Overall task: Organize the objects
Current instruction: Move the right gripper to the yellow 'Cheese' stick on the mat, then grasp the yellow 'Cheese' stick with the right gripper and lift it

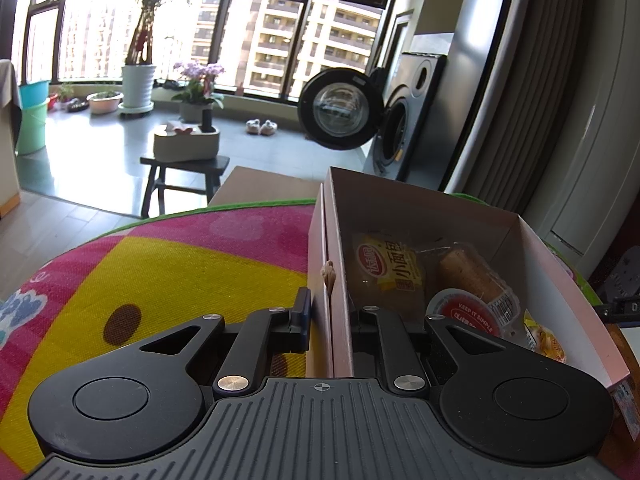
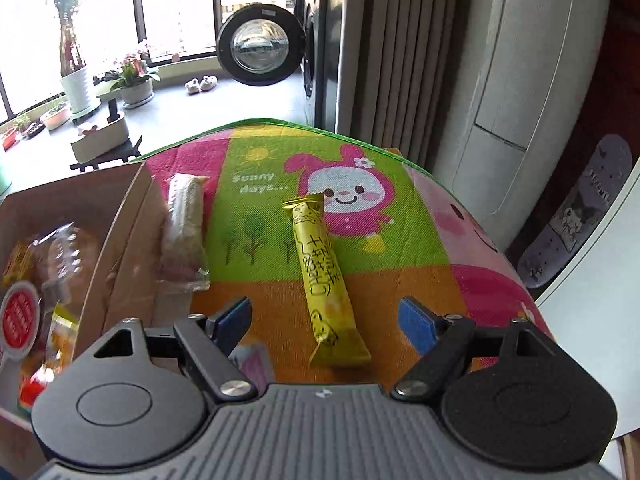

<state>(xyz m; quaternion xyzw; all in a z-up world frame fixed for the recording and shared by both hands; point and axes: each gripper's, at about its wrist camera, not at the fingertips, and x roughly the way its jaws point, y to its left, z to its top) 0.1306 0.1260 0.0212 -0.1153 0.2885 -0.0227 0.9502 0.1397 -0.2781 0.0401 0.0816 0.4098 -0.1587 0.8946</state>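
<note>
Left gripper (image 1: 328,316) clamped on the box (image 1: 552,264) wall; right gripper (image 2: 324,316) spread wide over a yellow stick (image 2: 324,276).
The box sits on the mat-covered bench (image 2: 360,272), holding several snack packets (image 1: 394,272). The yellow stick lies right of the box, a pale wafer pack (image 2: 185,224) just beside its wall.
</note>
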